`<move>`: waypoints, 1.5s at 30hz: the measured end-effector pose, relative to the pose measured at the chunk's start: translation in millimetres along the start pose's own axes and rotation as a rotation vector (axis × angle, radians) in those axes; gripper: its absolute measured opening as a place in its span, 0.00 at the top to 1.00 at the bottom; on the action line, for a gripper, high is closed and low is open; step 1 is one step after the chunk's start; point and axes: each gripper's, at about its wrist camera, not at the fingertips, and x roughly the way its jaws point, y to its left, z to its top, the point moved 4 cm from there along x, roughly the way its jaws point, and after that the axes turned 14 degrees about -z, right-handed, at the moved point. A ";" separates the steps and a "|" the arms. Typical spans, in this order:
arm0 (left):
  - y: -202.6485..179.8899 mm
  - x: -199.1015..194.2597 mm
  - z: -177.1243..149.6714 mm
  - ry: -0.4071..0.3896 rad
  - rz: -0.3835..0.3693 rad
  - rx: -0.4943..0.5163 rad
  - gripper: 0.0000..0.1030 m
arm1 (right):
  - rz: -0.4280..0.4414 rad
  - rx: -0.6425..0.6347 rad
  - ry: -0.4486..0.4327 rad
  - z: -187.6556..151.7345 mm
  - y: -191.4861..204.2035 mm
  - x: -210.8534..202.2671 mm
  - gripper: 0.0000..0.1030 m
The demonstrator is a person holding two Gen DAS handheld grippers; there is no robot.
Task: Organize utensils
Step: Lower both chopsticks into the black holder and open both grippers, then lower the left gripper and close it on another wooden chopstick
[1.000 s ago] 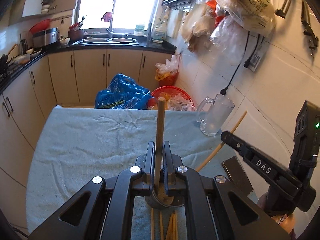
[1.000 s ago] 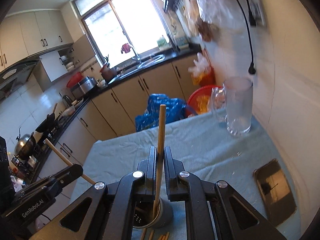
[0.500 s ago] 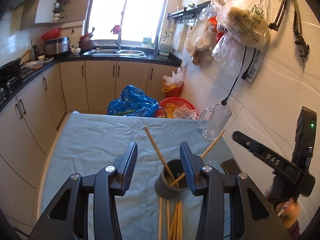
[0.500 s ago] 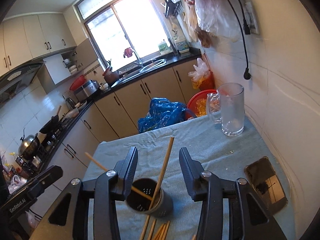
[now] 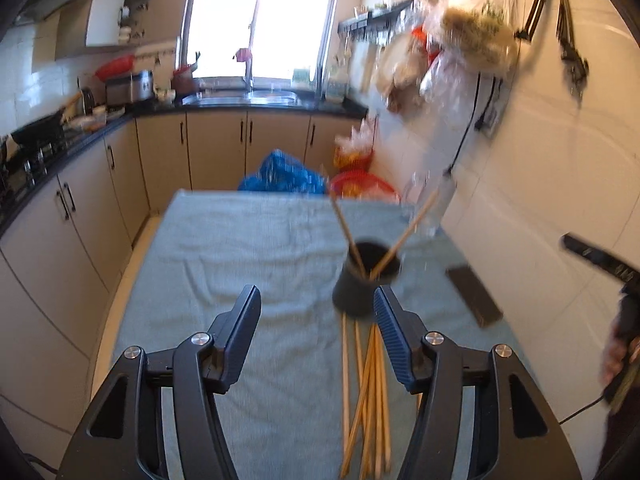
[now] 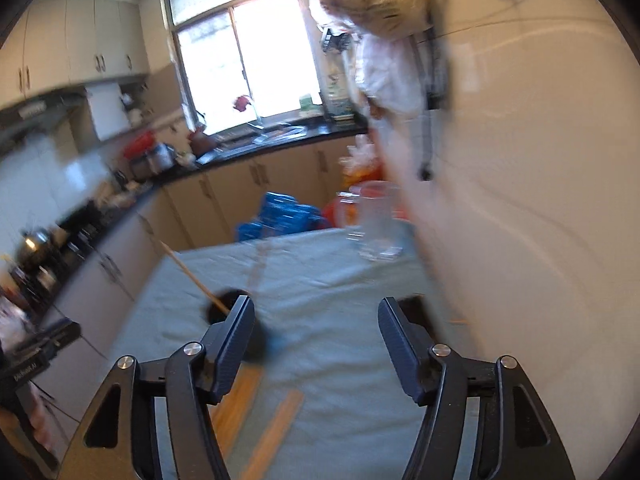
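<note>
A dark utensil cup (image 5: pixel 366 280) stands on the grey-blue cloth, with two wooden chopsticks (image 5: pixel 345 226) leaning in it and crossing. Several more chopsticks (image 5: pixel 370 392) lie in a loose bundle on the cloth in front of the cup. My left gripper (image 5: pixel 316 306) hovers just short of the cup, its jaws opening with nothing between them. In the blurred right wrist view the cup (image 6: pixel 240 320) sits partly behind the left finger, one chopstick (image 6: pixel 192 276) sticking out to the left. My right gripper (image 6: pixel 316 318) is also opening and holds nothing; loose chopsticks (image 6: pixel 276 432) lie below it.
A glass mug (image 6: pixel 372 220) stands at the far right of the table by the tiled wall (image 5: pixel 560 184). A dark phone (image 5: pixel 474 294) lies flat right of the cup. Blue and red bags (image 5: pixel 288 174) sit on the floor beyond the table. Kitchen cabinets (image 5: pixel 80 216) run along the left.
Both grippers were shut on a chopstick over the cup; they let go, opened wider and pulled back. Both chopsticks now lean in the cup.
</note>
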 end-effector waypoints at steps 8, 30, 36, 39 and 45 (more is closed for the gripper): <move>7.4 71.7 -64.0 0.208 -0.005 -0.007 0.44 | -0.231 -0.086 0.110 -45.7 -69.6 9.4 0.26; 21.9 154.1 -108.2 0.401 -0.072 -0.017 1.00 | 0.171 -0.177 0.441 -187.9 71.9 122.7 0.46; 27.7 146.8 -109.8 0.375 -0.111 -0.027 1.00 | 0.124 -0.216 0.402 -185.3 80.5 124.3 0.55; 21.1 150.5 -110.4 0.378 -0.146 -0.041 0.88 | 0.090 -0.232 0.387 -183.7 85.0 126.9 0.56; 5.4 164.7 -110.2 0.394 -0.189 -0.038 0.73 | -0.009 -0.268 0.384 -185.2 72.1 130.4 0.64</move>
